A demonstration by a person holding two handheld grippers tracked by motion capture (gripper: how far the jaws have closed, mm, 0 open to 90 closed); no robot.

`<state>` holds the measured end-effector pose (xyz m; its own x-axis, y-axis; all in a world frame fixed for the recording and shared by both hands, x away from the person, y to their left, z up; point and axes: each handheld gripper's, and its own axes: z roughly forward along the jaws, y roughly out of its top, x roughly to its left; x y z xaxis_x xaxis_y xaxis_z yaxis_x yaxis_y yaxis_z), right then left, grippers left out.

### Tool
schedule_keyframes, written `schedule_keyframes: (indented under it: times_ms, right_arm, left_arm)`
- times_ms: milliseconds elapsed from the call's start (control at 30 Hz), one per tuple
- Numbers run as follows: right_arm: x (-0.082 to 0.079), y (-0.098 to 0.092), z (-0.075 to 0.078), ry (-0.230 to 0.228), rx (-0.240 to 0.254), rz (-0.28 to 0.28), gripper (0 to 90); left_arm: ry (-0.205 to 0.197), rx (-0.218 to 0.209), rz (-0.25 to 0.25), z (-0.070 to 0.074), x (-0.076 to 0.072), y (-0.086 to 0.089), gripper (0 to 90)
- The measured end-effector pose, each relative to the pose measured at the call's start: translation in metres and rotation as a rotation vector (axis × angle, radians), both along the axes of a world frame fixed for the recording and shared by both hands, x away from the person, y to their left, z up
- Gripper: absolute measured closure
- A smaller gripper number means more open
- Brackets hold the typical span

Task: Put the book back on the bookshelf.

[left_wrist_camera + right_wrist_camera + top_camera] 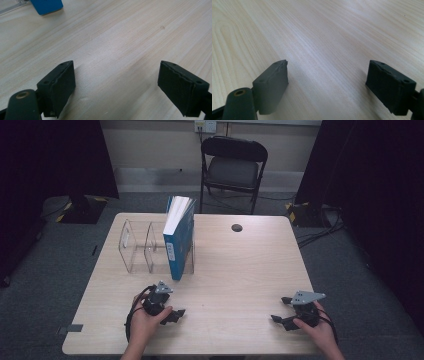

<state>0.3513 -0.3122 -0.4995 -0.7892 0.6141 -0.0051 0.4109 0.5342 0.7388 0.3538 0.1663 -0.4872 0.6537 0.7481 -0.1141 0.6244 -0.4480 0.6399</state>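
Left claw [172,314] and right claw [283,312]: both gaping empty, resting low at the tabletop's [240,270] near edge (apparently idling). Blue book [179,237]: standing upright in the clear rack [137,251], well beyond the left claw, leaning there for support.

One blue book [179,236], one clear rack [136,251] (two open slots), two claws, one chair [233,166].

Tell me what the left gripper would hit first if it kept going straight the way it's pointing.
Probably nothing soon: the open left gripper points right across the bare light wooden table. The upright blue book sits off to the side of its line, though depth is hard to judge.
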Motion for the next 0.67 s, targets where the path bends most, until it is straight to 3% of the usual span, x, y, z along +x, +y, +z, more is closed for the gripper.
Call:
schedule_keyframes:
  times_ms: [133,400,667]
  right_arm:
    - [0.000,0.000,0.000,-0.001,0.000,0.000,16.7]
    - [0.000,0.000,0.000,0.000,0.000,0.000,16.7]
    - [0.000,0.000,0.000,0.001,0.000,0.001,16.6]
  left_arm:
    - [-0.034,0.032,-0.015,-0.002,-0.003,-0.003,14.1]
    - [-0.084,0.041,-0.026,-0.006,-0.009,-0.003,13.6]
    - [-0.138,0.008,-0.023,-0.012,-0.014,0.000,13.1]
